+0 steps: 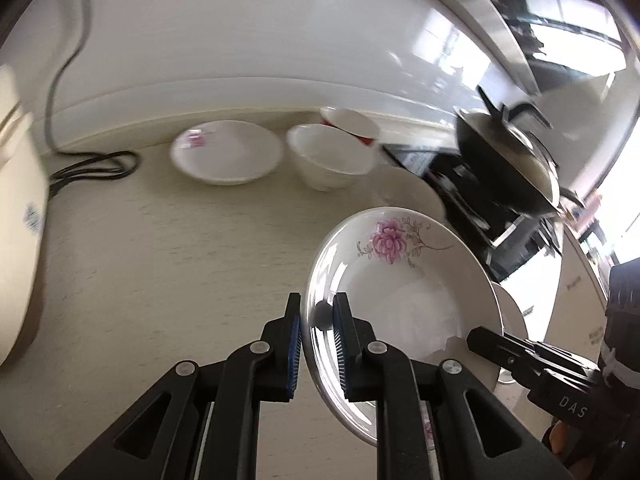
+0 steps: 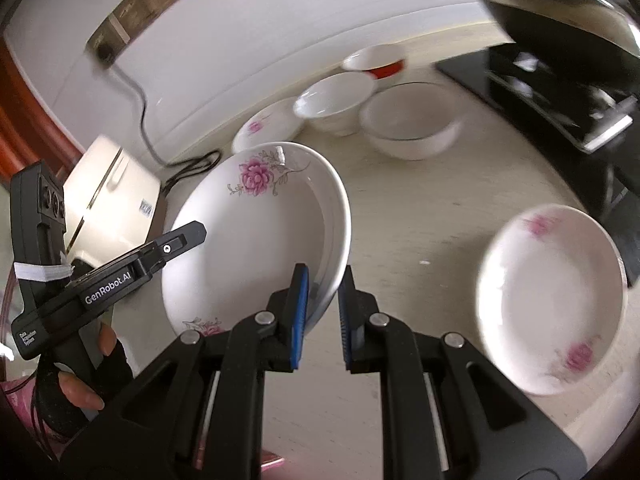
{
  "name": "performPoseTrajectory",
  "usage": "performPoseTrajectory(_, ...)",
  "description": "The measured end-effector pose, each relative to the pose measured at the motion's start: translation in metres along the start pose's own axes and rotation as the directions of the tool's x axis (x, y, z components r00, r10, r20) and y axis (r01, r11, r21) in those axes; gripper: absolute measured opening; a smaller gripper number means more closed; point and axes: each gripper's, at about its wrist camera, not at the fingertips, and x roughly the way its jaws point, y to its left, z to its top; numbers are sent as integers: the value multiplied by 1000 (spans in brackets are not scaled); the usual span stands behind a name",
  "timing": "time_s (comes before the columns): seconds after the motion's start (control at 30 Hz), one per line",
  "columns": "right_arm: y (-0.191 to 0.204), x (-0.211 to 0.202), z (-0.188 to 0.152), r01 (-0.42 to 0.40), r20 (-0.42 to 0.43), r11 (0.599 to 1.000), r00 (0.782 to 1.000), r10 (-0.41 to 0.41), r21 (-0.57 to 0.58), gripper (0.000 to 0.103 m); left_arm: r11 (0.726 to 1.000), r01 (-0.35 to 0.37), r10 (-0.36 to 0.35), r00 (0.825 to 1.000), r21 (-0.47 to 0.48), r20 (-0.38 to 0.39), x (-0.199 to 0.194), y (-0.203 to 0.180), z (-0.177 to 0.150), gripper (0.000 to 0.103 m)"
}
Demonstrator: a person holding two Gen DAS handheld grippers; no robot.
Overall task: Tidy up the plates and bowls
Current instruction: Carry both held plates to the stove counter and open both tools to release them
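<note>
Two jaws clamp flowered plate (image 1: 400,280) rim, opposite sides.

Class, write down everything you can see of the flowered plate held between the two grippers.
The flowered plate is white, glossy, ceramic-looking and shallow, with a raised rim. A pink flower on a grey leafy stem is printed near its far edge, and another near its close edge. It is tilted, held above the pale countertop. The left gripper is shut on one side of its rim and the right gripper on the opposite side. Nothing else touches it.
</note>
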Motion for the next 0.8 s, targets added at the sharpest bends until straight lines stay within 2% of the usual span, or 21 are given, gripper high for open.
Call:
performPoseTrajectory(0.2,-39,-24,-11,40,35,994,998,-44,106,17,995,58,-53,997,76,-60,20,-43,1,16)
performPoseTrajectory(0.4,-81,-46,-25,89,65,970,992,-106,224,17,978,115,-97,989,173,-108,43,-92,-2,16)
performPoseTrajectory(0.63,-121,-64,-37,157,82,933,978,-194,324,17,964,190,-152,968,186,-199,87,-134,-7,18)
performPoseTrajectory(0.8,-140,-72,-45,198,79,910,967,-242,365,17,950,210,-159,963,232,-219,102,-157,-14,18)
